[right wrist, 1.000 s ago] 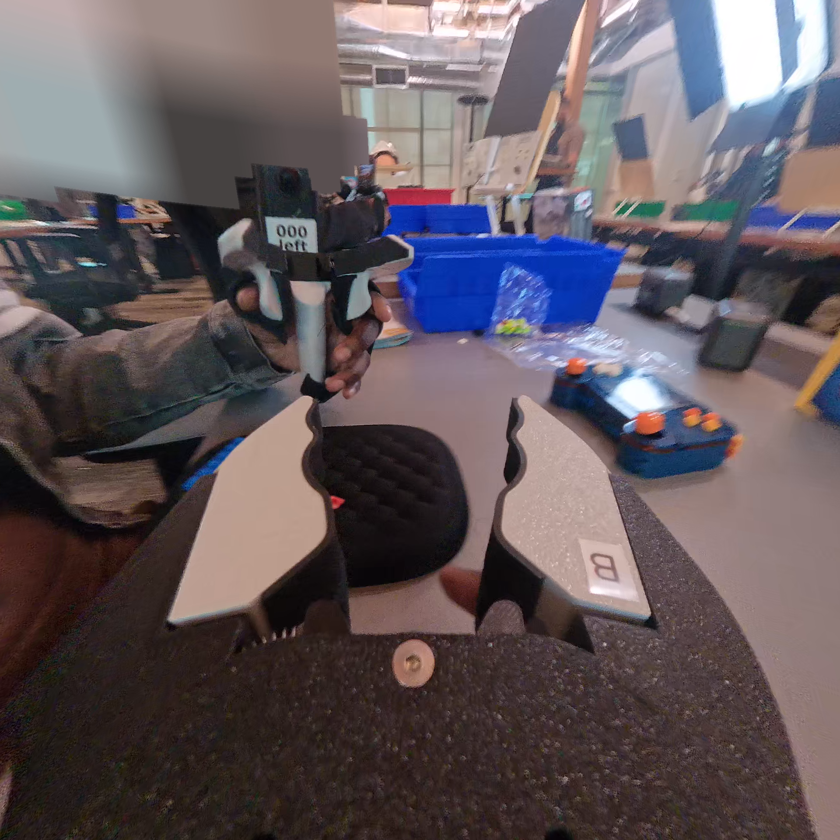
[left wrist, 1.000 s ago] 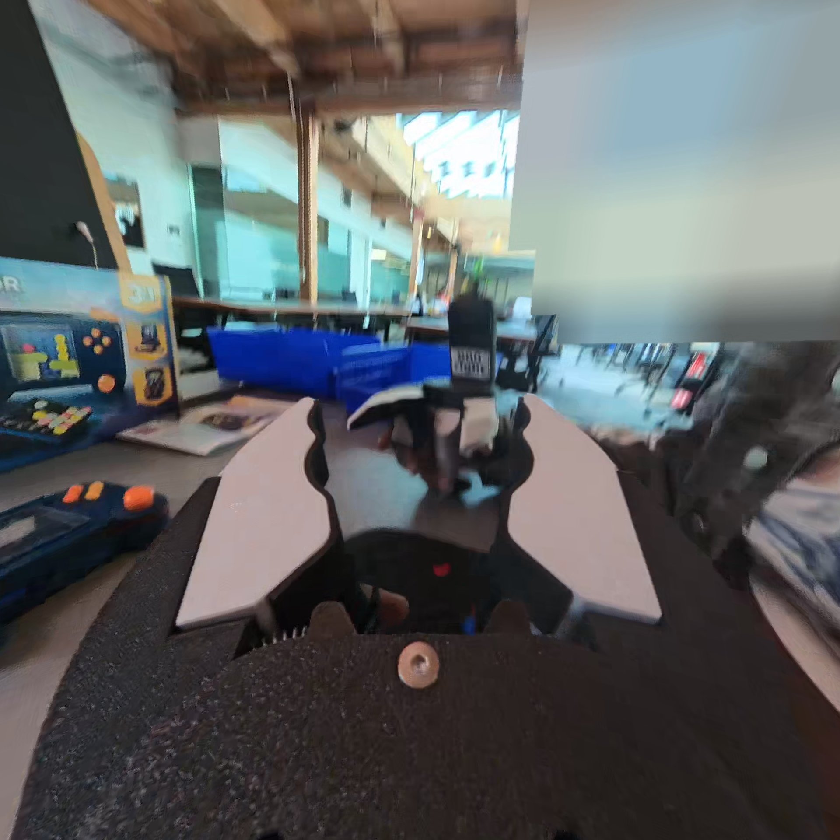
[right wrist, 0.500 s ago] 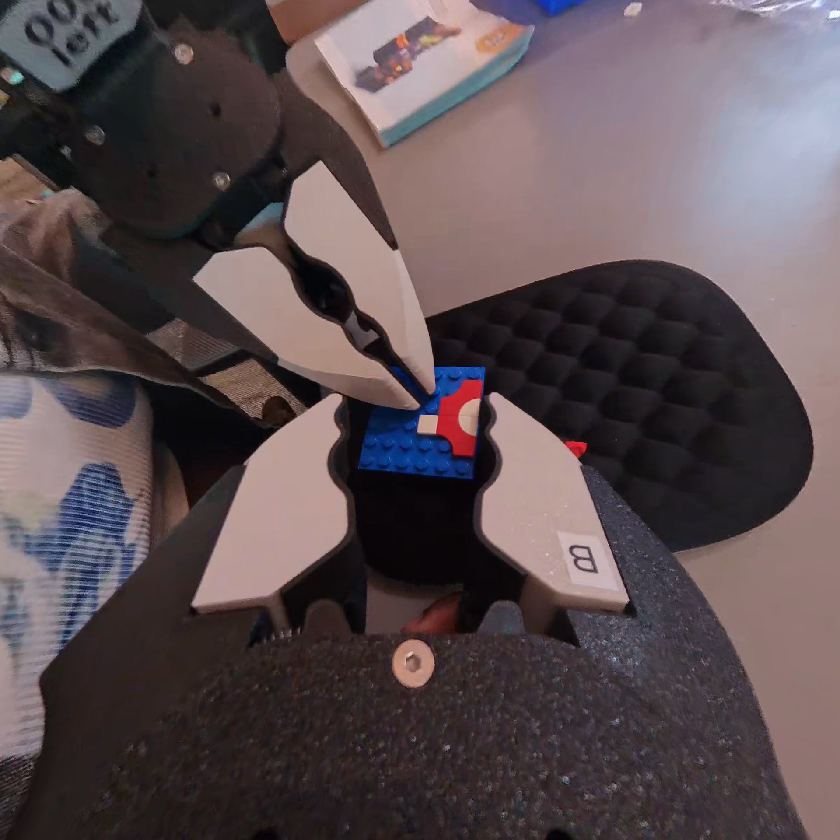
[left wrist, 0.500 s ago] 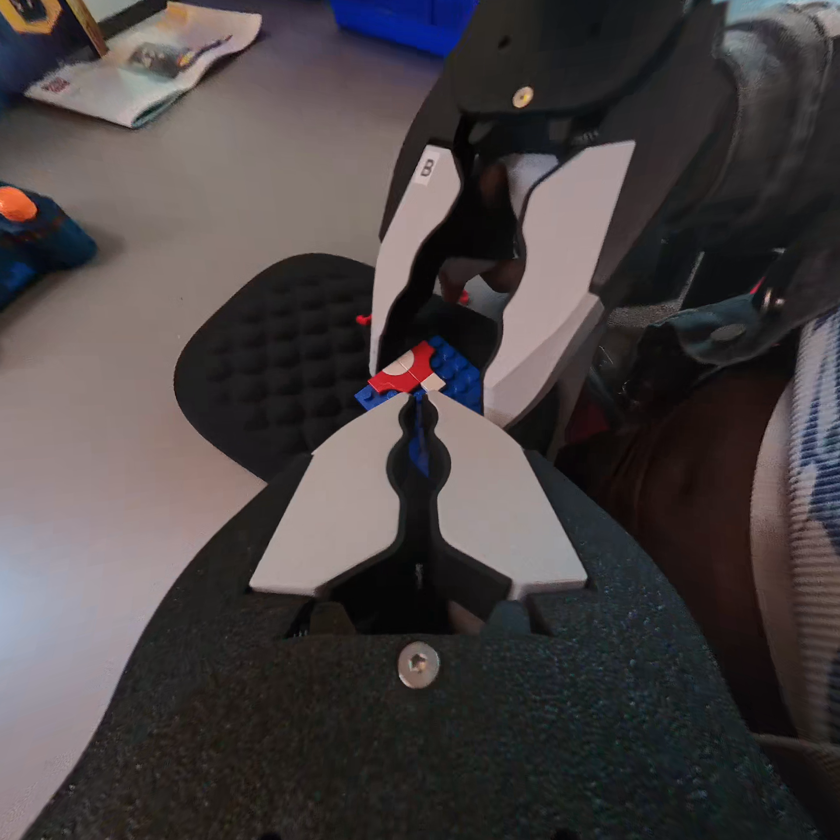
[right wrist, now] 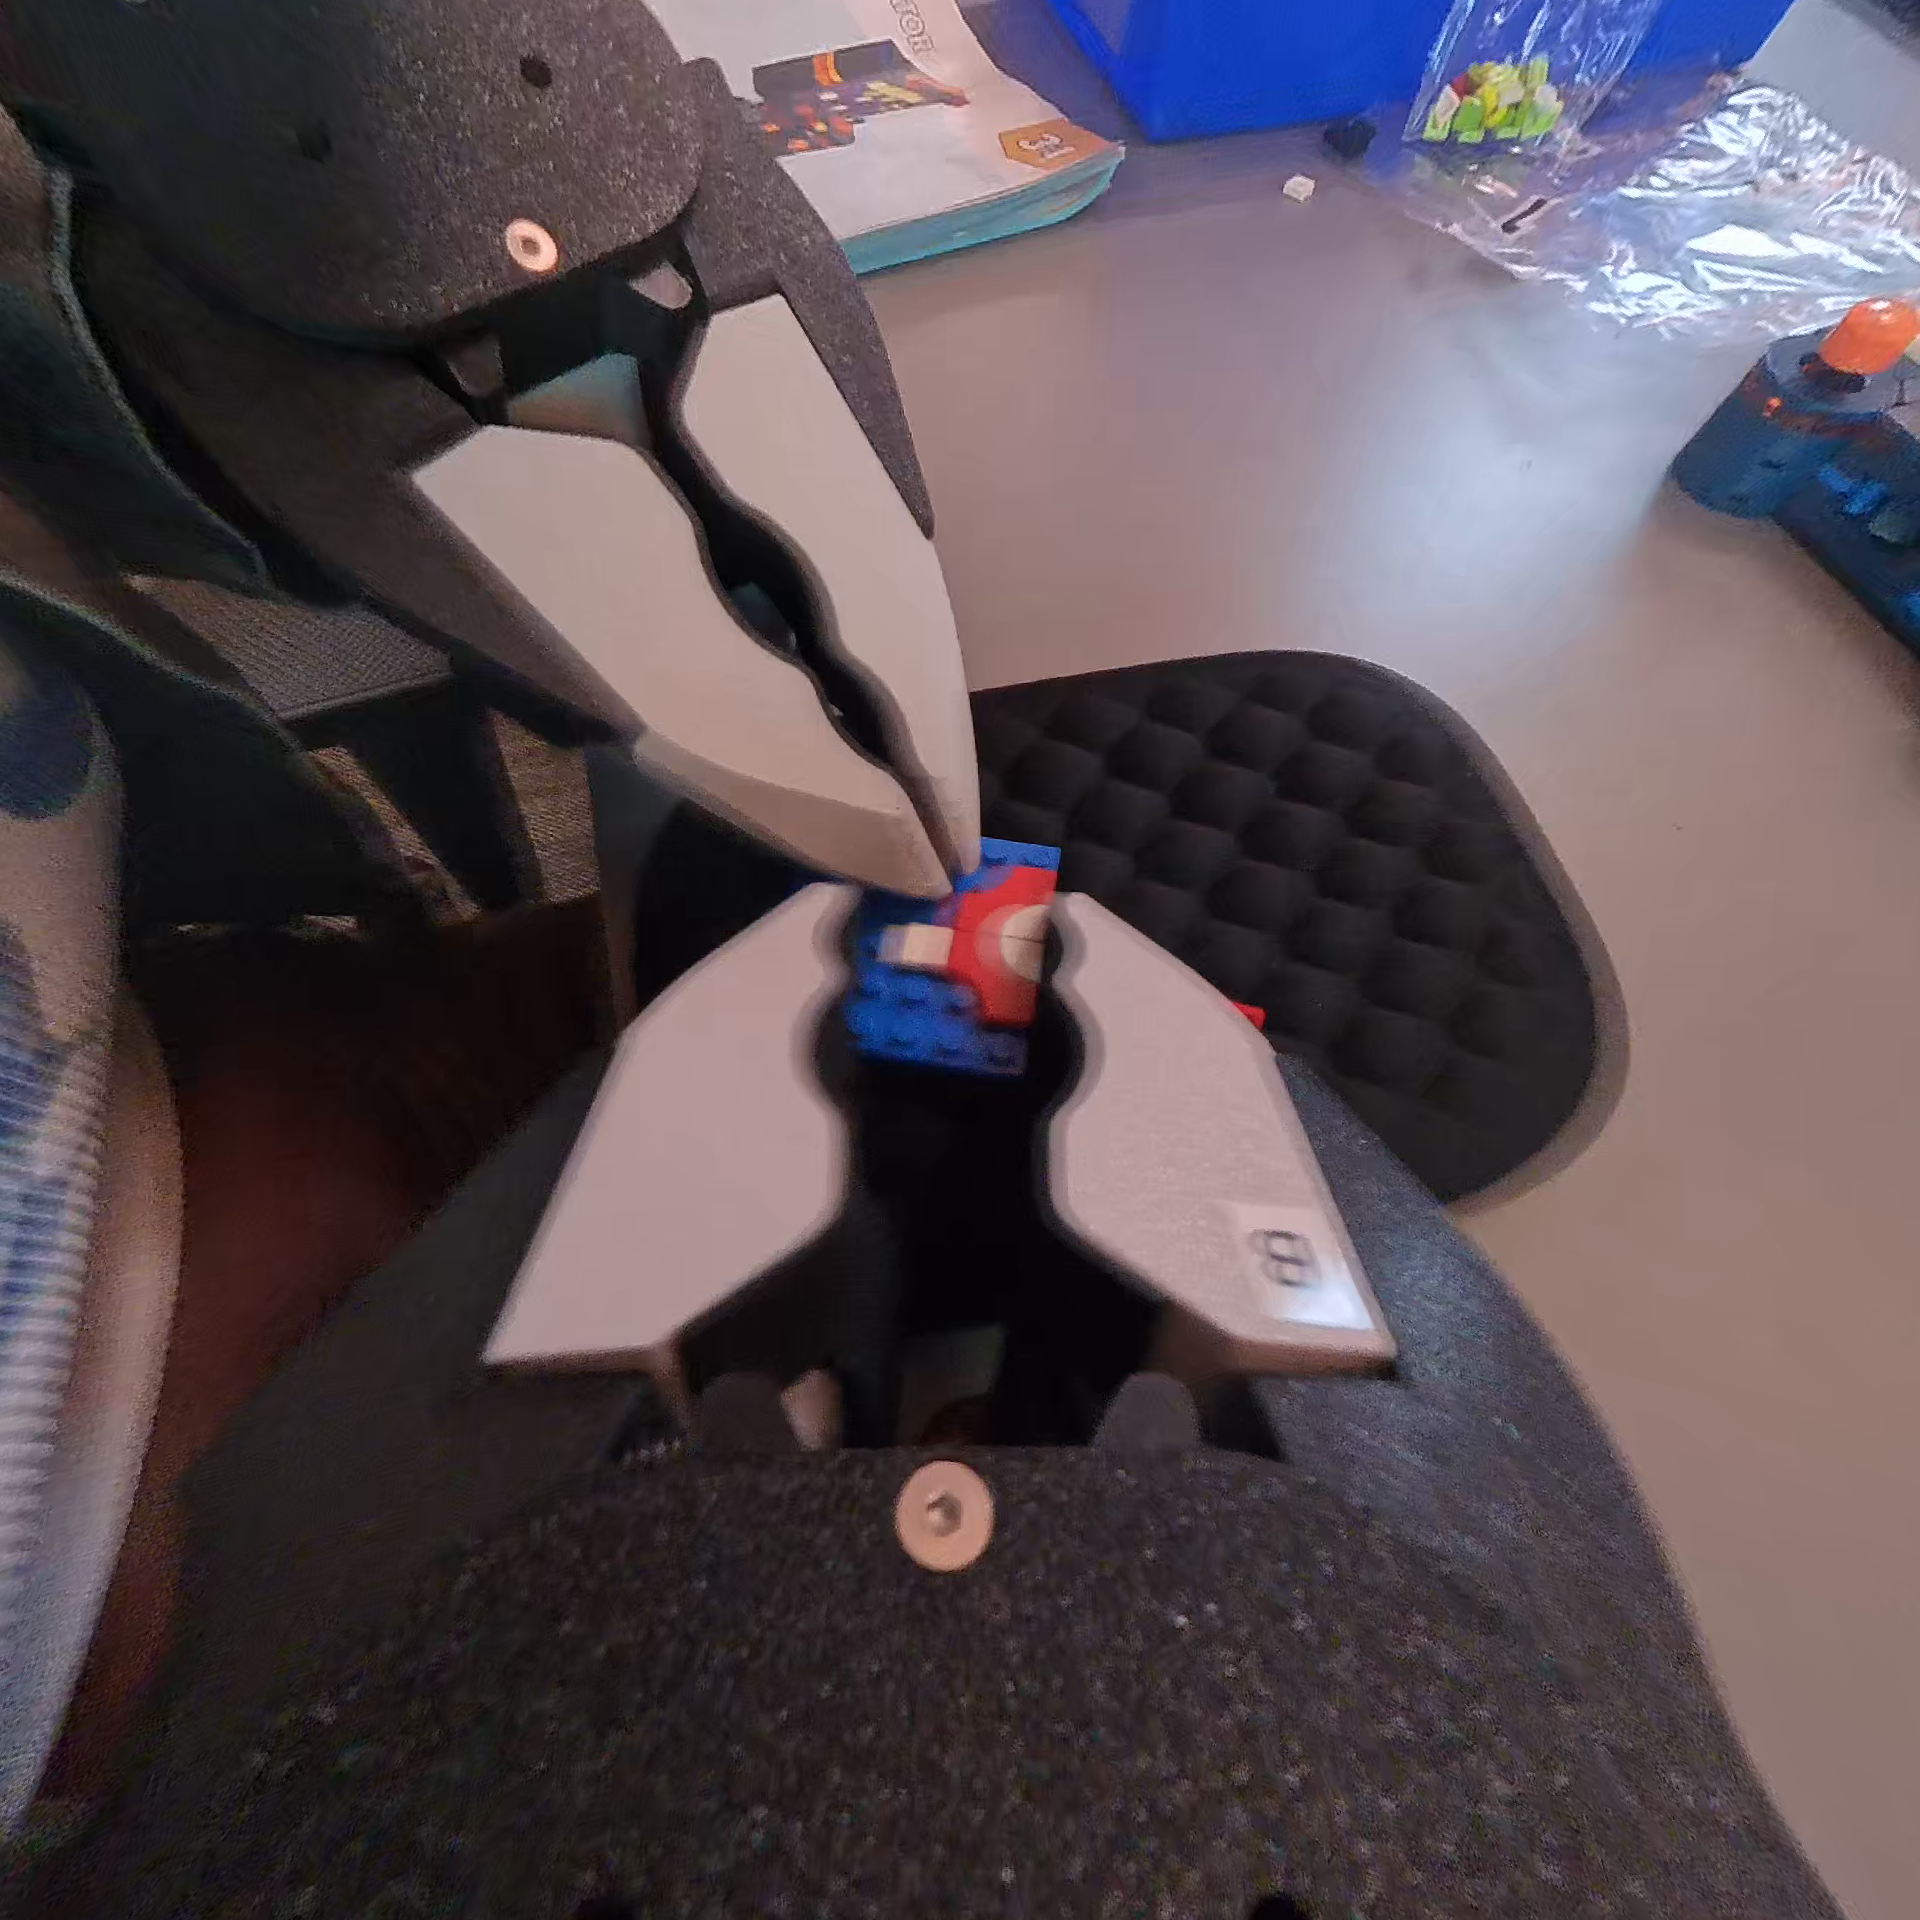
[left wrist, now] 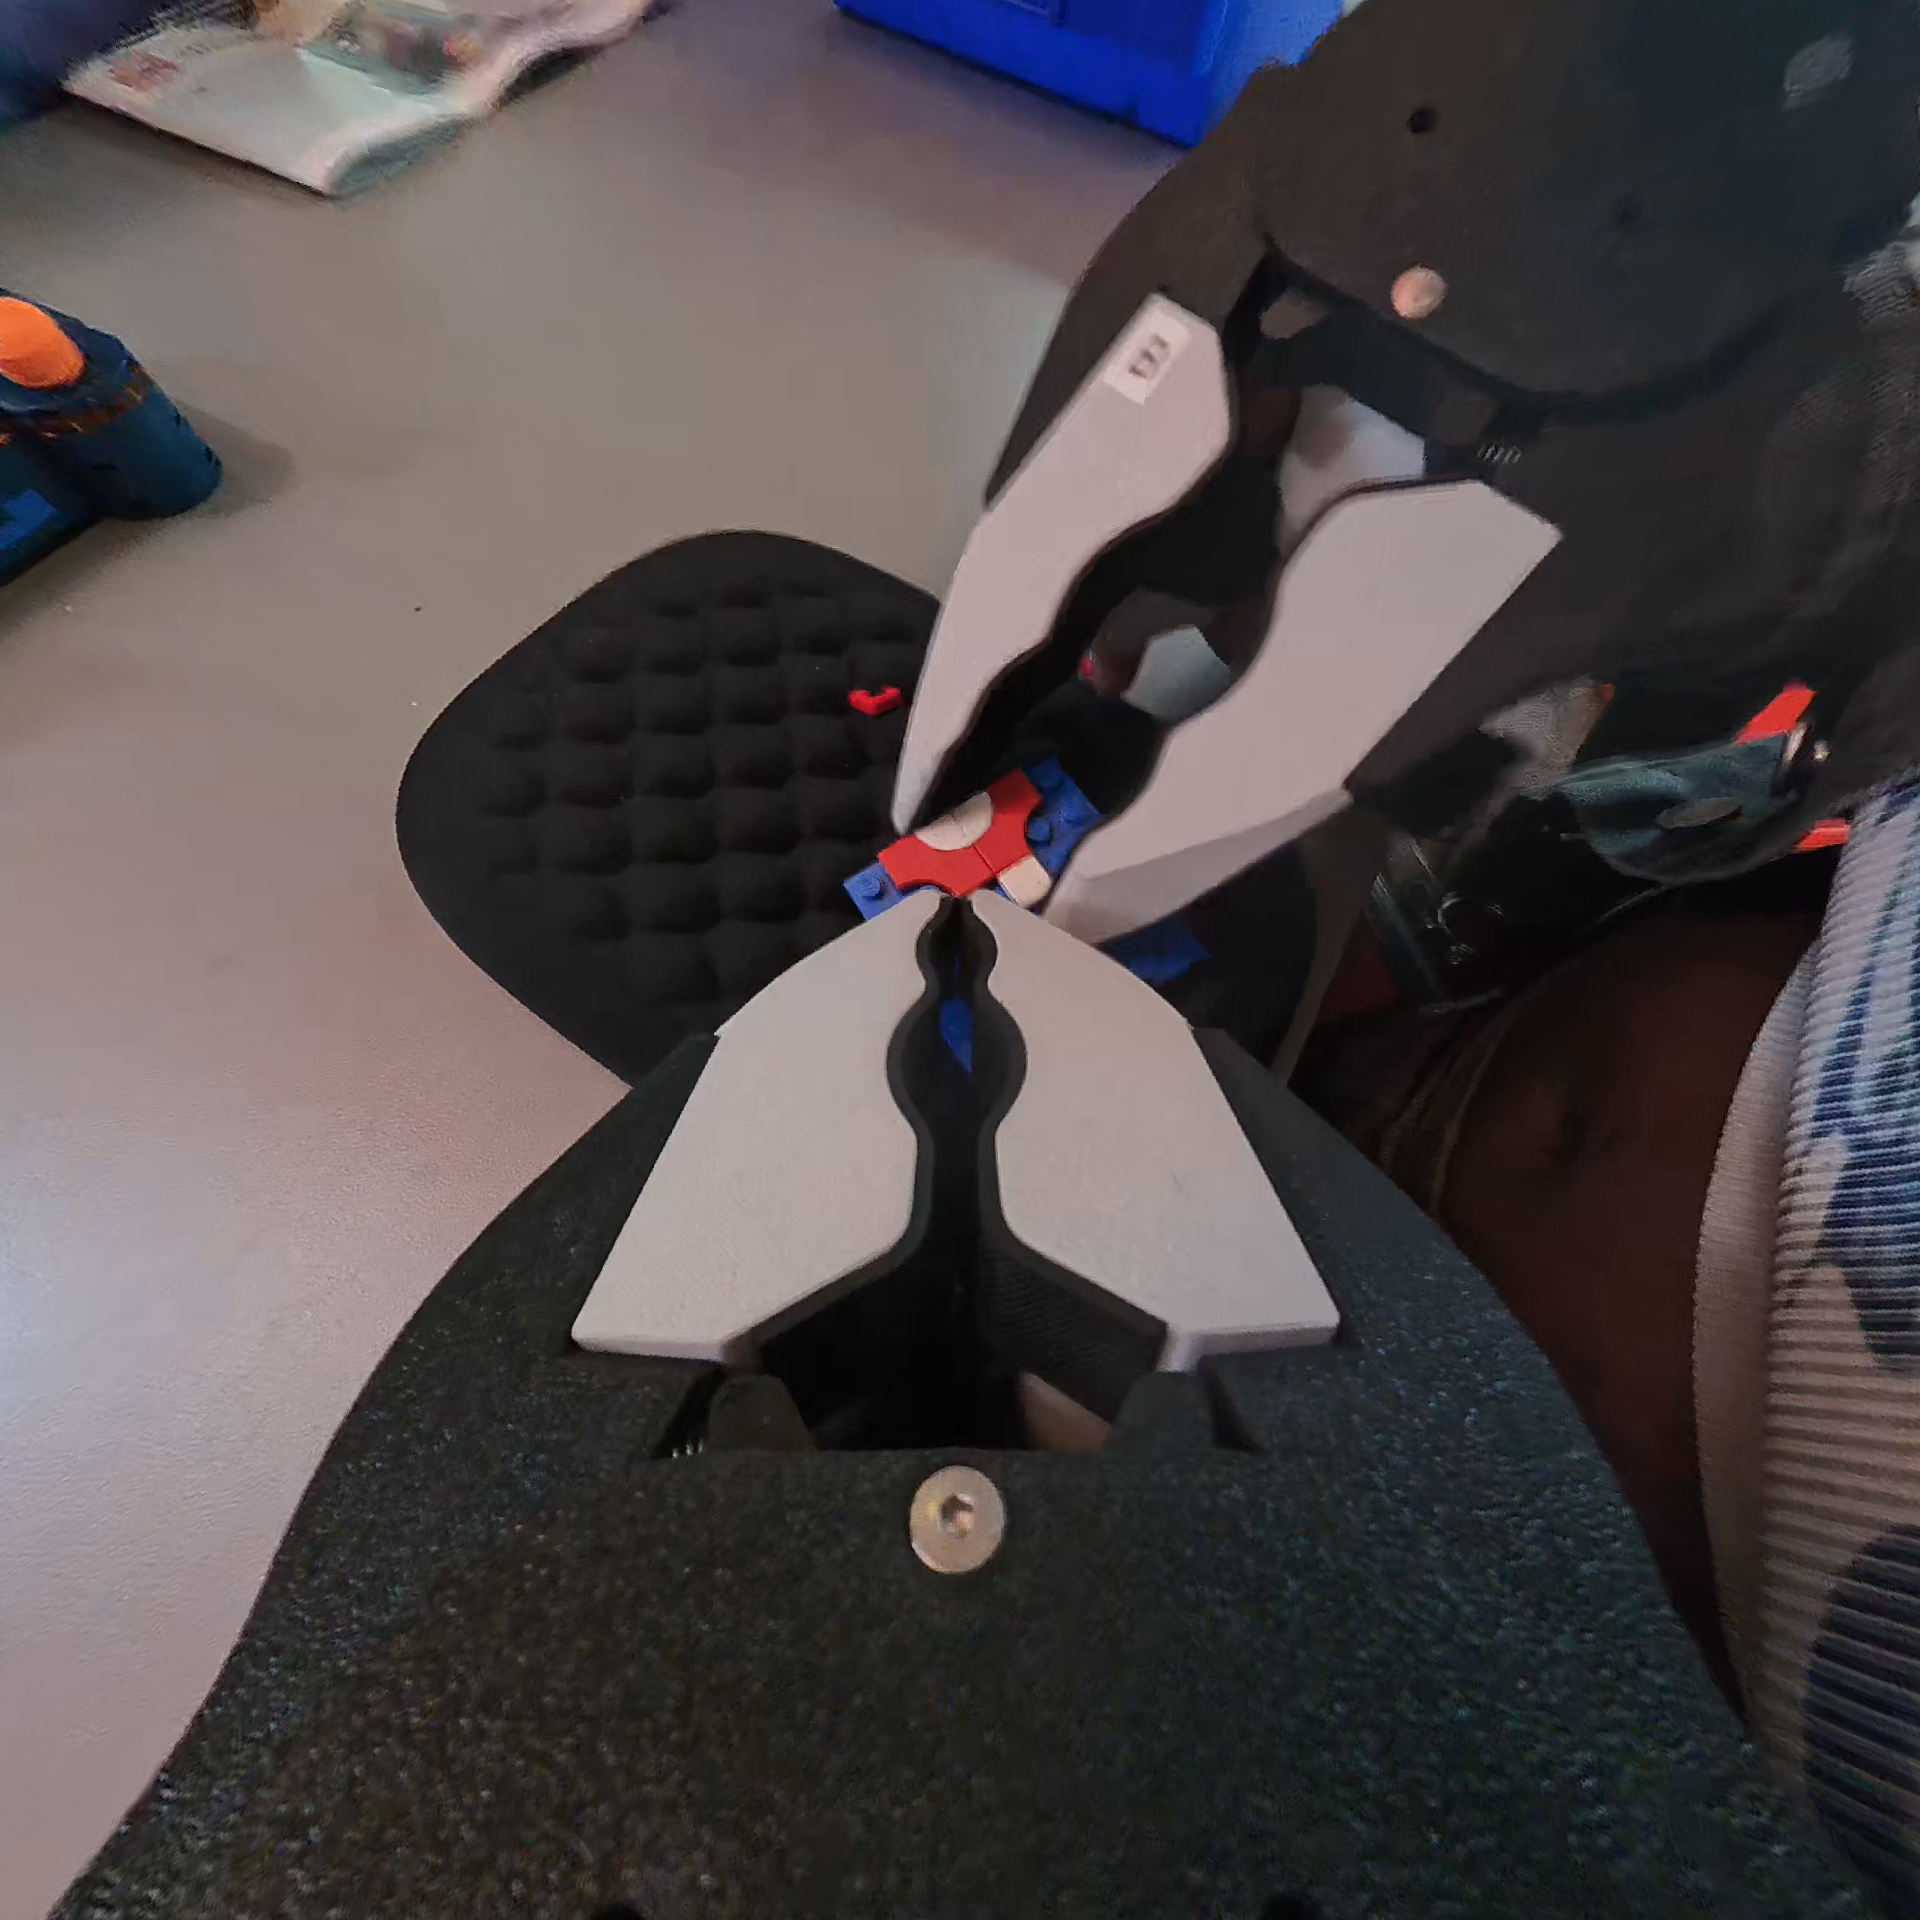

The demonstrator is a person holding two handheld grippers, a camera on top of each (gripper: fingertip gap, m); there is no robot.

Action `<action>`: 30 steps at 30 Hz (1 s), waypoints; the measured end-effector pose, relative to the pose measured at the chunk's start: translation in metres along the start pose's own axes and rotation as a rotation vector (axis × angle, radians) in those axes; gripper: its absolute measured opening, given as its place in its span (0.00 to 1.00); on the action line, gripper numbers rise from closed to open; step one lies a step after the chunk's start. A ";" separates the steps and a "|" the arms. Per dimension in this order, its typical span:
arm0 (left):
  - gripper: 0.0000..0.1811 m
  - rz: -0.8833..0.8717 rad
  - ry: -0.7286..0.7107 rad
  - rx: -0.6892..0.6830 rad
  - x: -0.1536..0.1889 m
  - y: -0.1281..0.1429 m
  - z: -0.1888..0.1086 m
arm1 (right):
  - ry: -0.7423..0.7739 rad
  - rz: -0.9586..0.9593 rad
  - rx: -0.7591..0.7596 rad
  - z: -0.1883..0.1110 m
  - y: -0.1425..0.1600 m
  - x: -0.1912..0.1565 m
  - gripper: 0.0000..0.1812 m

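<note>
A blue studded plate (right wrist: 914, 1023) with red (right wrist: 1003, 966) and white pieces on it is held over the near edge of a black quilted mat (right wrist: 1299, 883). My right gripper (right wrist: 951, 914) is shut on the plate, one finger on each side edge. My left gripper (left wrist: 956, 906) is shut on the plate's edge; a blue sliver shows between its fingers. In the right wrist view the left gripper (right wrist: 948, 873) comes in from the upper left and pinches the plate's far corner. In the left wrist view the right gripper (left wrist: 992, 857) comes in from the upper right around the plate (left wrist: 1060, 821).
A small red piece (left wrist: 873, 698) lies on the mat (left wrist: 675, 790). On the grey table are a dark blue toy console with orange buttons (right wrist: 1829, 447), a booklet (right wrist: 914, 114), a blue bin (right wrist: 1299, 52) and clear plastic bags (right wrist: 1714, 208). A person's lap (left wrist: 1818, 1247) is close by. My left and right fingertips are right by each other.
One second ago both grippers were open, raised and apart. They came down to the plate; since half a second ago the right fingers have closed on its sides. The left stays shut.
</note>
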State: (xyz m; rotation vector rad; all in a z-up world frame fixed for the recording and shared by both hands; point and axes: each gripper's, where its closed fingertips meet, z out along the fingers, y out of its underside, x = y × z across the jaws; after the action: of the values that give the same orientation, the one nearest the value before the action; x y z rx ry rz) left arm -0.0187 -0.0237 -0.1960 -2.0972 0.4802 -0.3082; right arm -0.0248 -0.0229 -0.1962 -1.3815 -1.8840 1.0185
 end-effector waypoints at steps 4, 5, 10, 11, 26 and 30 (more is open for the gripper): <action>0.00 -0.010 -0.011 0.001 -0.001 0.000 0.001 | -0.016 0.039 0.009 -0.001 0.000 0.003 0.16; 0.00 -0.025 -0.013 0.001 -0.001 0.000 0.001 | -0.010 0.010 0.014 -0.001 0.000 0.002 0.16; 0.00 -0.014 -0.079 -0.012 -0.006 0.001 0.004 | 0.038 -0.179 0.010 -0.002 -0.004 -0.005 0.04; 0.00 -0.020 -0.074 -0.007 -0.006 0.001 0.003 | 0.032 -0.155 0.014 -0.003 -0.004 -0.006 0.04; 0.00 -0.032 -0.088 0.033 -0.005 -0.004 0.002 | -0.081 0.049 0.080 -0.011 -0.012 0.009 0.02; 0.01 -0.009 -0.120 0.042 -0.006 -0.005 0.001 | -0.017 0.067 0.023 -0.006 -0.009 0.039 0.15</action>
State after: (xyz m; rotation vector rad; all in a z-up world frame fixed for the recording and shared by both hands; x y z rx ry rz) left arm -0.0222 -0.0175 -0.1923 -2.0637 0.3905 -0.1945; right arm -0.0355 0.0142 -0.1846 -1.4353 -1.8436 1.0844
